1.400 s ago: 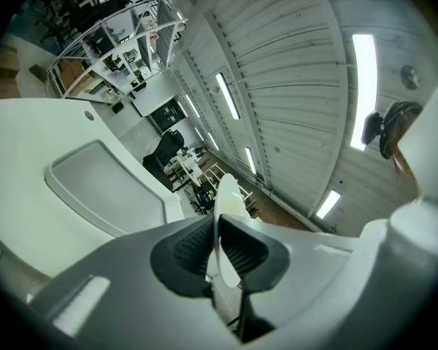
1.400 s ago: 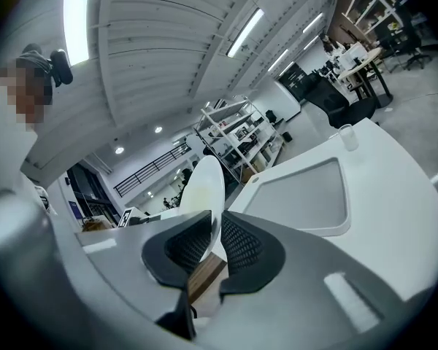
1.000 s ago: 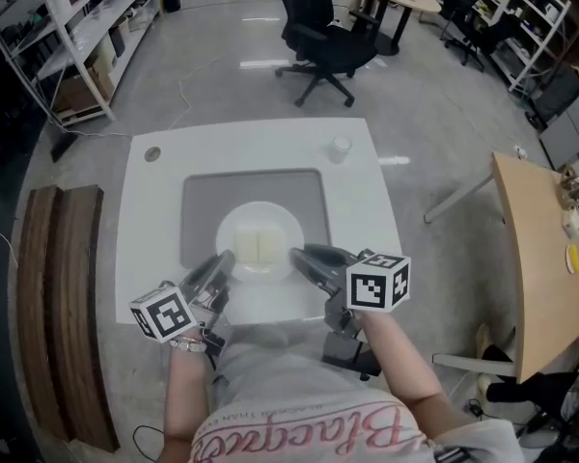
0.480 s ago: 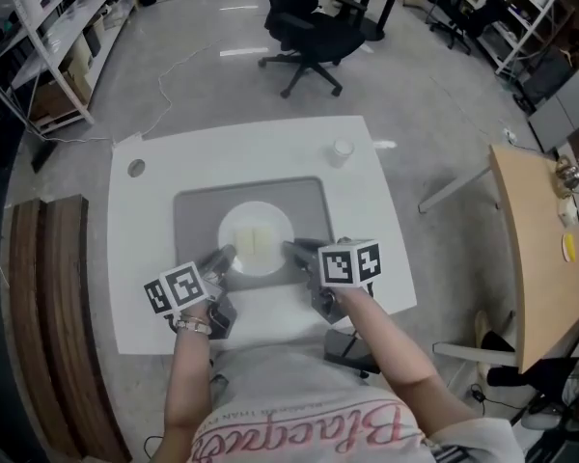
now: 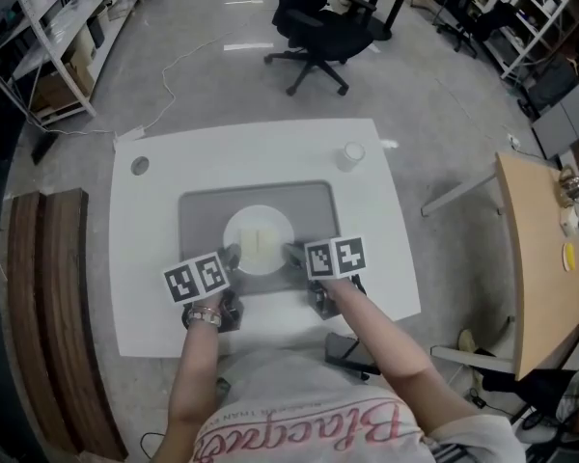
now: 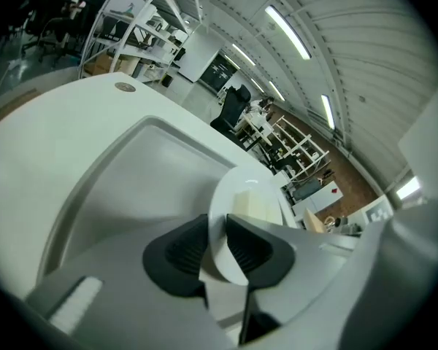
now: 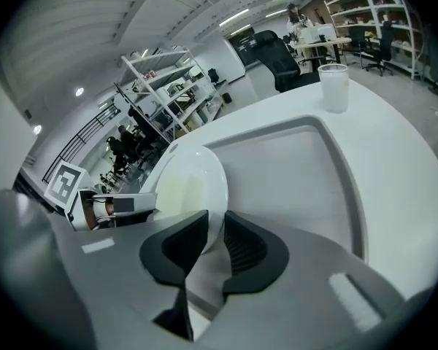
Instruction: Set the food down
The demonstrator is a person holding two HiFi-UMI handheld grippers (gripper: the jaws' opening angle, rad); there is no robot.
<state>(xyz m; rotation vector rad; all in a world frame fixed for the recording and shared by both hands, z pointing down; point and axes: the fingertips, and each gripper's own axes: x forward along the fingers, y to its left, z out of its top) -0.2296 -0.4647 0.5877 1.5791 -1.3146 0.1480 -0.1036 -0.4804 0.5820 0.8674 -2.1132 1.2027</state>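
Left tool (image 5: pixel 232 256) and right tool (image 5: pixel 291 252) each clench the rim of one plate (image 5: pixel 243 226) from opposite sides, so it spans straight between them — neither hand nearer. It hangs low over one grey tray (image 5: pixel 203 210) on the surface (image 5: pixel 154 230), bearing food (image 5: pixel 258 243) that looks like two pale slabs — one cup (image 5: pixel 352 155) stands well apart.

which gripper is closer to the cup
The right gripper: it clamps the plate on the rim facing the cup; the left gripper clamps the opposite rim.
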